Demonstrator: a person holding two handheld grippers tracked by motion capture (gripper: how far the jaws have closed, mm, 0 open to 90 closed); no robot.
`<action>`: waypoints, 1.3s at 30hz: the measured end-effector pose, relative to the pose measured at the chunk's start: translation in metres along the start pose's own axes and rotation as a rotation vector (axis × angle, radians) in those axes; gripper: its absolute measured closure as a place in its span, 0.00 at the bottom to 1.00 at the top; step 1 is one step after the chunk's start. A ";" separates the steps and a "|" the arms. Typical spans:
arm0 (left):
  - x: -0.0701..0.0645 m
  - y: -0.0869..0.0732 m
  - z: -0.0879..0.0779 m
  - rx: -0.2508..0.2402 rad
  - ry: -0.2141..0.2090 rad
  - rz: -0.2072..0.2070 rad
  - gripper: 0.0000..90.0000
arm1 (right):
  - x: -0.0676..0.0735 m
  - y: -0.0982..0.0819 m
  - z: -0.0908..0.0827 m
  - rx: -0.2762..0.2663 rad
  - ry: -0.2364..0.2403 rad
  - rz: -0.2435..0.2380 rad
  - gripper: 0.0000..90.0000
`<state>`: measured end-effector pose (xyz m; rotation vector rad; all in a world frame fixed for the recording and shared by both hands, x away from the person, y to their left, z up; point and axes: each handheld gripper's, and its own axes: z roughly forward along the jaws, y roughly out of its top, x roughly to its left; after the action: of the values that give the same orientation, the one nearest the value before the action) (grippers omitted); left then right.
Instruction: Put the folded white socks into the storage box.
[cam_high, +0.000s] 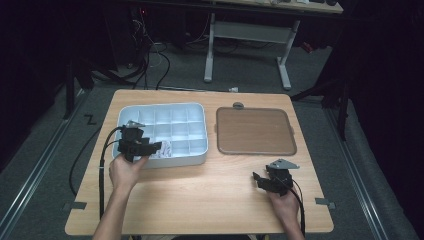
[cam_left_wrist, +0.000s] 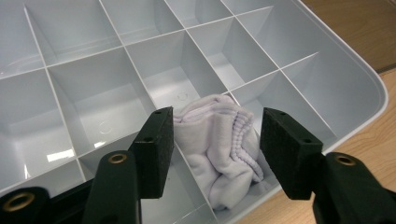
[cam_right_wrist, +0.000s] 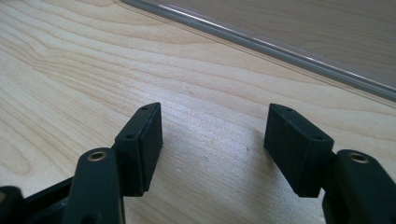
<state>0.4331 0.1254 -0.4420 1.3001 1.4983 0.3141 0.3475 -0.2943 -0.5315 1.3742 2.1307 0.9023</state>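
The left gripper (cam_left_wrist: 215, 144) stands wide above a folded pale lilac cloth (cam_left_wrist: 223, 149) lying in a near compartment of the white plastic divided tray (cam_left_wrist: 327, 84). The right gripper (cam_right_wrist: 215, 140) hangs wide over the wooden counter (cam_right_wrist: 70, 70), near the brown flat lid (cam_high: 255, 131).

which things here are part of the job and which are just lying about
In the job: rolled white cloth in a front-row compartment; white divided tray; left gripper, jaws open around the cloth.
Lying about: clear lid beside the tray; right gripper, open over bare table.
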 end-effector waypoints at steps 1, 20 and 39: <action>0.001 0.001 -0.003 -0.006 -0.005 -0.010 0.50 | 0.000 0.000 0.000 0.000 0.000 0.000 0.42; 0.003 0.005 -0.034 -0.082 -0.046 -0.025 0.48 | 0.000 0.000 0.000 -0.001 -0.001 -0.004 0.42; 0.013 0.002 -0.054 -0.119 -0.047 -0.053 0.47 | 0.000 0.000 0.000 -0.001 0.000 -0.003 0.42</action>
<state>0.3924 0.1596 -0.4267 1.1644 1.4499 0.3310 0.3476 -0.2944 -0.5316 1.3704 2.1313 0.9014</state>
